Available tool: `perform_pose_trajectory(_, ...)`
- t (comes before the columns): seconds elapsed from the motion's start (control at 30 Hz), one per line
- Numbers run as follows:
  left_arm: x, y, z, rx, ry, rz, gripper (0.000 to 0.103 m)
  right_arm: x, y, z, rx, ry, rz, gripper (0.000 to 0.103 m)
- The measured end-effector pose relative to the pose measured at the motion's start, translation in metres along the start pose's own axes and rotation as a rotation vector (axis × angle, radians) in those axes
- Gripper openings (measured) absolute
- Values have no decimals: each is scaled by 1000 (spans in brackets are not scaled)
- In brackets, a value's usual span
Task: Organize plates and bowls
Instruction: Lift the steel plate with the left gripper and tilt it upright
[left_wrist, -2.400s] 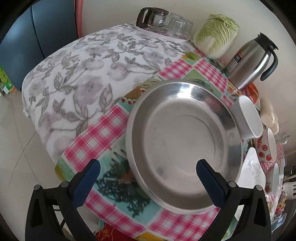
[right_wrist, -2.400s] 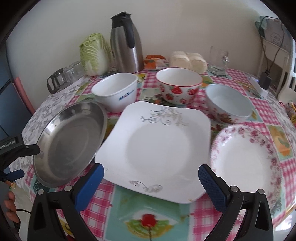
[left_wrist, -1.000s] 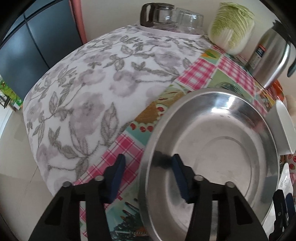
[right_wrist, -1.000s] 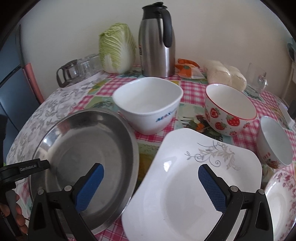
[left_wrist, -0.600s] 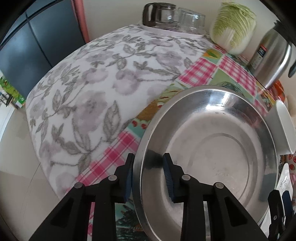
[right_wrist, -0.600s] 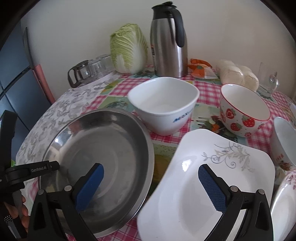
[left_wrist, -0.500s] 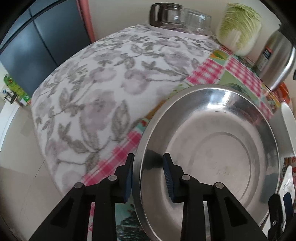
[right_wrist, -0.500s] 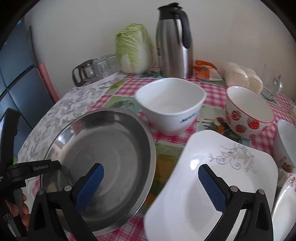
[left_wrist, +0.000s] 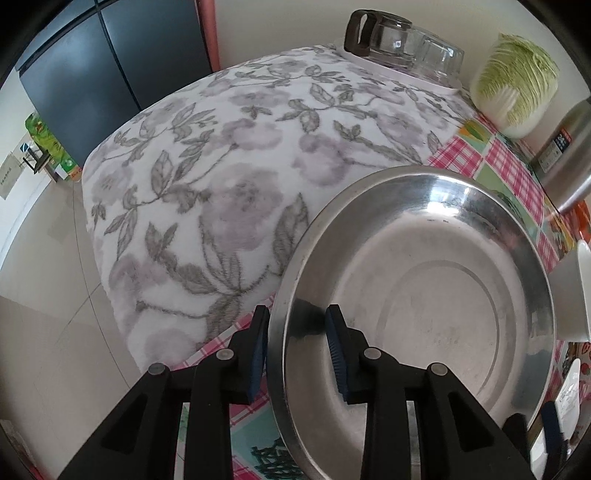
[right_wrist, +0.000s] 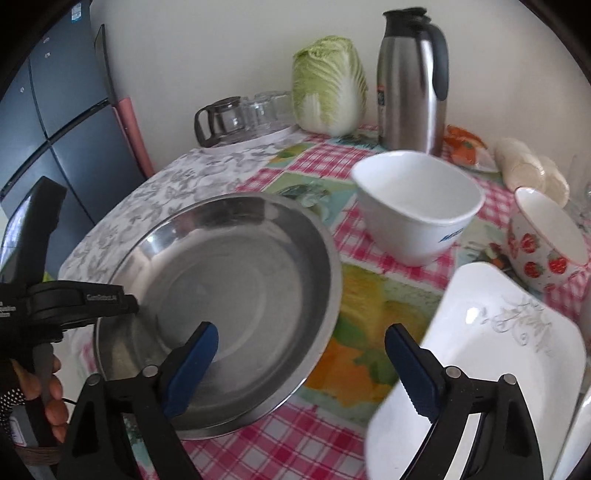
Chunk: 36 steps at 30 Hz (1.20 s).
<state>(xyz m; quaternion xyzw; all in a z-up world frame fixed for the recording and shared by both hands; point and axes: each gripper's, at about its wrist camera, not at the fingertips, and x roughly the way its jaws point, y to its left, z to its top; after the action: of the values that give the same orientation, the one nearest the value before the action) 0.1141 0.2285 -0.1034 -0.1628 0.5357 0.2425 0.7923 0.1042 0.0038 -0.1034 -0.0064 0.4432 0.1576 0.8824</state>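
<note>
Steel plate (left_wrist: 417, 302) bare inside, rim clamped by left tool (left_wrist: 297, 345); right tool (right_wrist: 301, 363) apart, closing, nothing gripped.

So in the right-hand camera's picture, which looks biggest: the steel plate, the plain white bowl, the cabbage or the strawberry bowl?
As they look in that view:
1. Steel plate, by far
2. Plain white bowl
3. Cabbage
4. Strawberry bowl, partly cut off at the edge

The plate sits nearest the camera, so its lead is exaggerated; cabbage and white bowl look close.
</note>
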Motion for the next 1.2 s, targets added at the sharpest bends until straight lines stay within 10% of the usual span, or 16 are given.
perform_pose_trajectory(0.77, 3, 12, 1, -66, 7, -13, 43, 18, 11, -6, -3, 66, 49, 44)
perform_pose_trajectory(1.2, 6, 19, 4, -85, 1, -32, 43, 21, -1, -1, 29, 76, 51, 44)
